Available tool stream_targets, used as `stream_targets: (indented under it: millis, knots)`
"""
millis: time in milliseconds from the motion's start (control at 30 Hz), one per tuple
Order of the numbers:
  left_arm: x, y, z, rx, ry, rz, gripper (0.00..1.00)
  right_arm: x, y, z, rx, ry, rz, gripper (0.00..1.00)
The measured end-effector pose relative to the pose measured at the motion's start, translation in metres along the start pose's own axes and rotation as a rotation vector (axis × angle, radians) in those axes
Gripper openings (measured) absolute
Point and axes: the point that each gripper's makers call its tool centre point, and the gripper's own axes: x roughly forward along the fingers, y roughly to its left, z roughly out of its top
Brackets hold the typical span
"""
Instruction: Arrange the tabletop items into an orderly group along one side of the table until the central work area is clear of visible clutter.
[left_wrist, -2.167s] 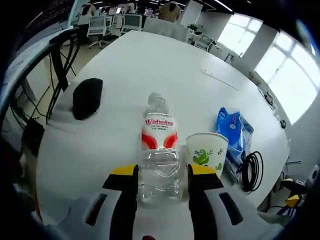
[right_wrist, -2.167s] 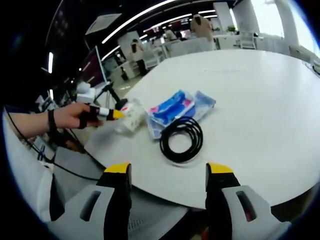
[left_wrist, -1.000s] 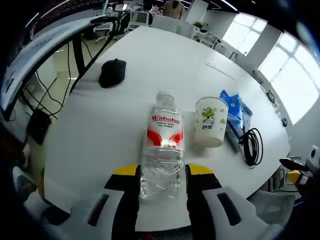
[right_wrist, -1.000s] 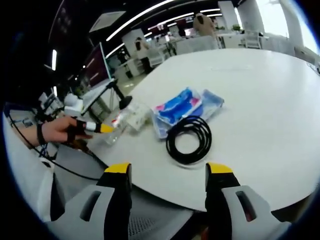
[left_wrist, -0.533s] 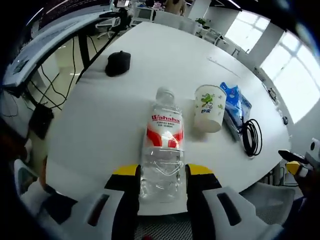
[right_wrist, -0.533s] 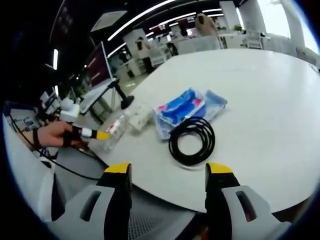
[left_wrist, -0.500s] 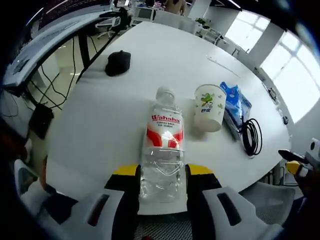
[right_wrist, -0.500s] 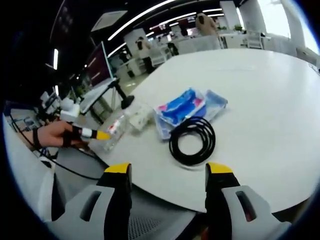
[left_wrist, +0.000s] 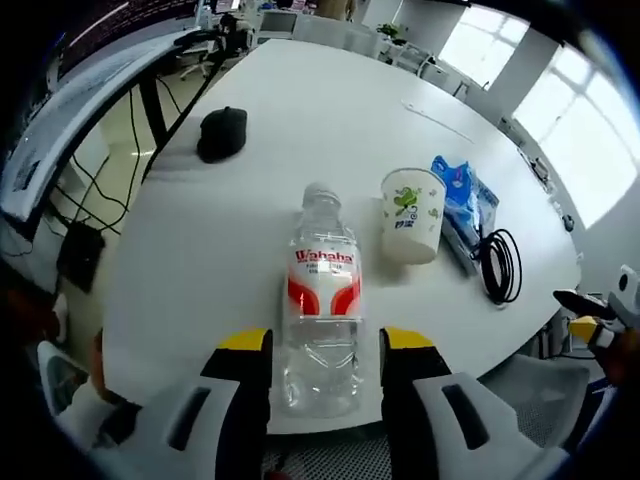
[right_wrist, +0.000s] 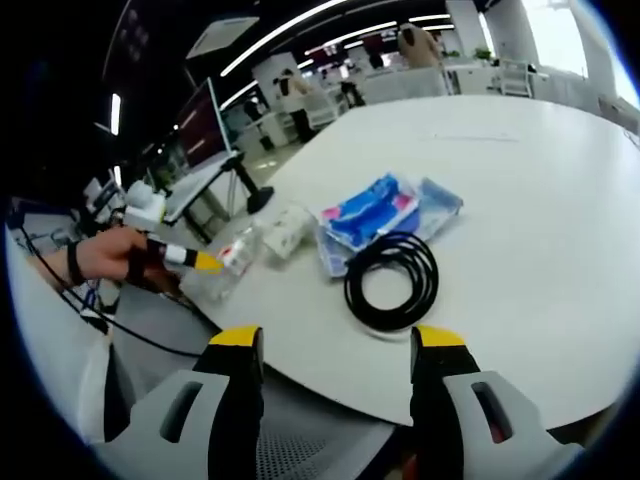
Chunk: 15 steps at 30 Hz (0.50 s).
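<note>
A clear water bottle (left_wrist: 321, 300) with a red and white label lies near the table's edge, cap pointing away from me. My left gripper (left_wrist: 325, 345) stands open around its base, with a thin gap on each side. A paper cup (left_wrist: 411, 212) with green print stands to its right, then blue packets (left_wrist: 462, 205) and a black cable coil (left_wrist: 500, 265). In the right gripper view, my right gripper (right_wrist: 335, 340) is open and holds nothing, off the table's edge before the cable coil (right_wrist: 392, 280). A hand holds the left gripper (right_wrist: 195, 260) at the bottle (right_wrist: 225, 268).
A black mouse (left_wrist: 222, 132) lies at the far left of the white round table (left_wrist: 200, 260). A monitor stand and cables hang off the left edge. Office chairs and people are in the far background. Blue packets (right_wrist: 375, 212) lie behind the coil.
The bottle was drawn away from the cup towards the table's edge. The left jaws have since widened a little and no longer press it. The right gripper has hardly moved.
</note>
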Motion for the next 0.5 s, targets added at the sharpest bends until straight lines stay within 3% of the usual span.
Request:
stream_targets:
  millis: [167, 500]
  knots:
    - [0.006, -0.001, 0.015, -0.025, 0.015, -0.007, 0.45, -0.001, -0.002, 0.001, 0.002, -0.002, -0.004, 0.58]
    - [0.024, -0.004, 0.040, 0.008, 0.035, 0.004, 0.45, -0.007, -0.008, -0.001, 0.016, -0.006, -0.019, 0.58]
